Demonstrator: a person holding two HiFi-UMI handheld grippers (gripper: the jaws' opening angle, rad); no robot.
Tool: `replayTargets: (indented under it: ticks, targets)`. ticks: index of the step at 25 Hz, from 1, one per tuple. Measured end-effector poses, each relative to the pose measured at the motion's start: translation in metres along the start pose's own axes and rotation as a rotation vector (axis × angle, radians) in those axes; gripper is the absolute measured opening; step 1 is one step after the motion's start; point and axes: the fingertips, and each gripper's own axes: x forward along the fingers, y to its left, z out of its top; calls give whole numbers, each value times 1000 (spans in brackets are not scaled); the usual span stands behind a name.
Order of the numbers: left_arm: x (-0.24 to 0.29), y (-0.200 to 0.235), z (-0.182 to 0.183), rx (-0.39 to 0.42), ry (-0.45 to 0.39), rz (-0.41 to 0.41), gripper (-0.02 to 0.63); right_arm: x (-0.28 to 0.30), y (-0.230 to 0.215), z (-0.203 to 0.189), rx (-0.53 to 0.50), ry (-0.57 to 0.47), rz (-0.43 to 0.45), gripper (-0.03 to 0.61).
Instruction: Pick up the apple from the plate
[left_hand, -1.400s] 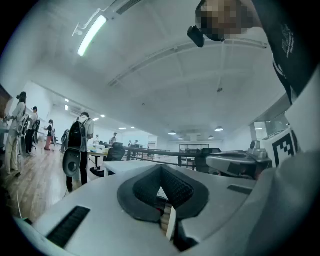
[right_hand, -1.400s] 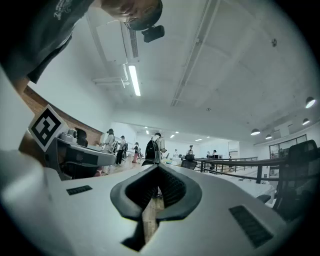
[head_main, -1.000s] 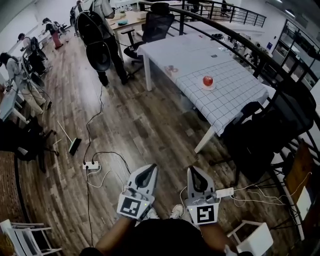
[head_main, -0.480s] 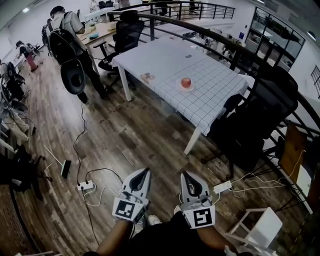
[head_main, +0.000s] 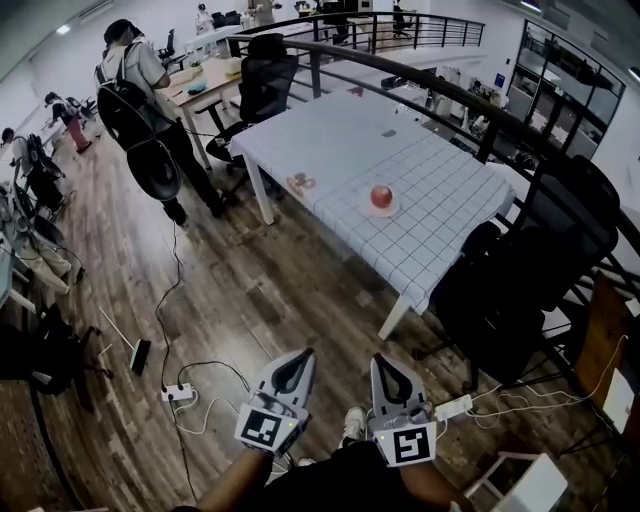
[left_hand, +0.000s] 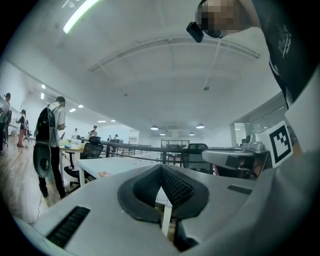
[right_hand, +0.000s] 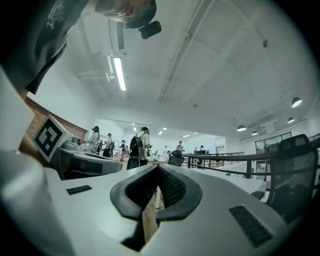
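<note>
Your head camera looks steeply down from well above, with the left gripper (head_main: 297, 360) and right gripper (head_main: 384, 364) near its bottom edge. Each gripper's camera sits low behind its jaws, facing level; all three share the far table (head_main: 330, 145) and backpack wearer (head_main: 135, 85)

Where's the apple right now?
In the head view the apple sits on its small plate on the grid-patterned white table, upper centre-right of the picture. It is to the right of a small reddish item near the table's edge.

Dark matt wood-plank floor (head_main: 260, 300), smooth white gridded tablecloth (head_main: 440, 225), glossy red apple (head_main: 381, 196), black metal railing (head_main: 420, 84)
</note>
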Motion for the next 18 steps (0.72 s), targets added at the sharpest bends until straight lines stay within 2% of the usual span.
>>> replayTargets:
  ticks: [4, 8, 11, 15, 18]
  targets:
    - [52, 10, 2, -11, 11, 22, 18, 32, -41, -10, 24, 6, 24, 23]
    - [80, 18, -2, -44, 19, 37, 18, 50, -74, -13, 51, -3, 10, 24]
    - [91, 22, 5, -89, 17, 50, 18, 57, -87, -18, 52, 0, 8, 23]
    - [106, 31, 7, -56, 21, 44, 18, 70, -97, -22, 47, 2, 3, 23]
    - [121, 41, 6, -64, 12, 31, 18, 86, -102, -27, 44, 7, -4, 24]
